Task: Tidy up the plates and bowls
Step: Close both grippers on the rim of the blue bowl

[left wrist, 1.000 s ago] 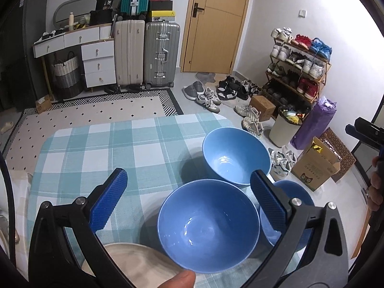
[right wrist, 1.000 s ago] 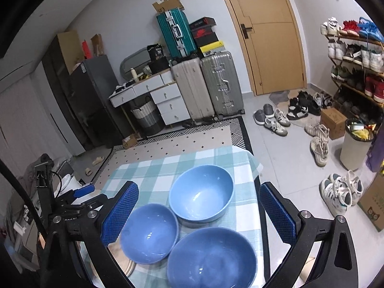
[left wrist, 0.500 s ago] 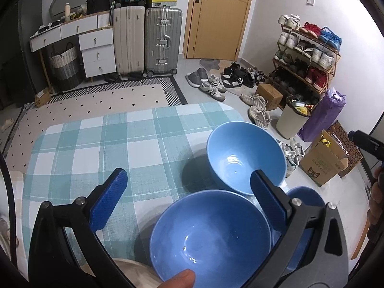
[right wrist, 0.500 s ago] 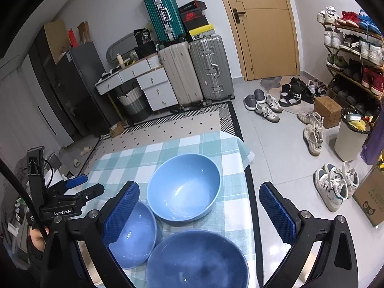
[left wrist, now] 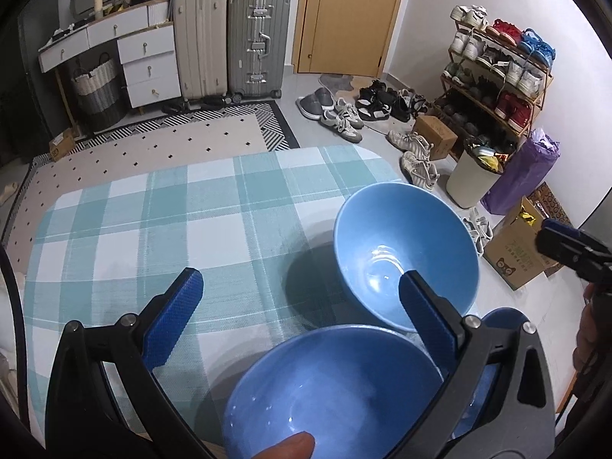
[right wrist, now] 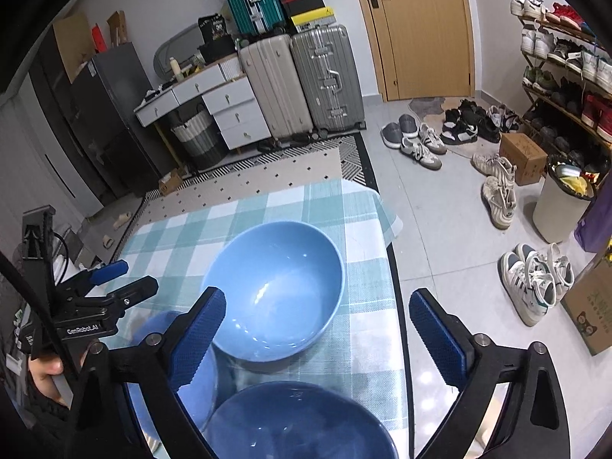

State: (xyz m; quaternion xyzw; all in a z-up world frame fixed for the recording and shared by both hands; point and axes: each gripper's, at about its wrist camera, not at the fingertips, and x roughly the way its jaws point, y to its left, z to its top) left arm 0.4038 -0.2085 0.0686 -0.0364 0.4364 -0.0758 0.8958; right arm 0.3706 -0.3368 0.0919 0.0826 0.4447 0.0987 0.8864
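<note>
Blue bowls, three of them, sit on our checked cloth (left wrist: 160, 229), clustered at its right end. From the left wrist camera, the far bowl (left wrist: 405, 252) stands upright near the cloth's right edge, glossy inside. Nearer us, a second bowl (left wrist: 332, 394) fills the bottom of the view, its rim close to the far bowl's base, though we cannot tell if they touch. A third bowl (left wrist: 505, 317) peeks out behind our right finger, mostly hidden.

Our left gripper (left wrist: 298, 313) has its jaws spread wide, holding nothing — the near bowl lies below and between the blue pads (left wrist: 172, 321). A fingertip (left wrist: 290, 447) shows at the bottom edge, over that bowl's near rim.

From the right wrist camera, our right gripper (right wrist: 317, 332) is likewise wide apart and empty. The far bowl (right wrist: 275, 287) sits just ahead of it, between the two fingers' lines. The darker bowl (right wrist: 298, 420) lies below at the bottom edge, and the one under the left gripper (right wrist: 168, 375) shows partly behind our left finger. The left gripper (right wrist: 114, 279) appears at the left of this view, hand (right wrist: 42, 371) round its grip.

Beyond the table lie a patterned rug (left wrist: 153, 141), suitcases (left wrist: 256, 42), a wooden door (left wrist: 352, 15) and a shoe rack (left wrist: 501, 69).
</note>
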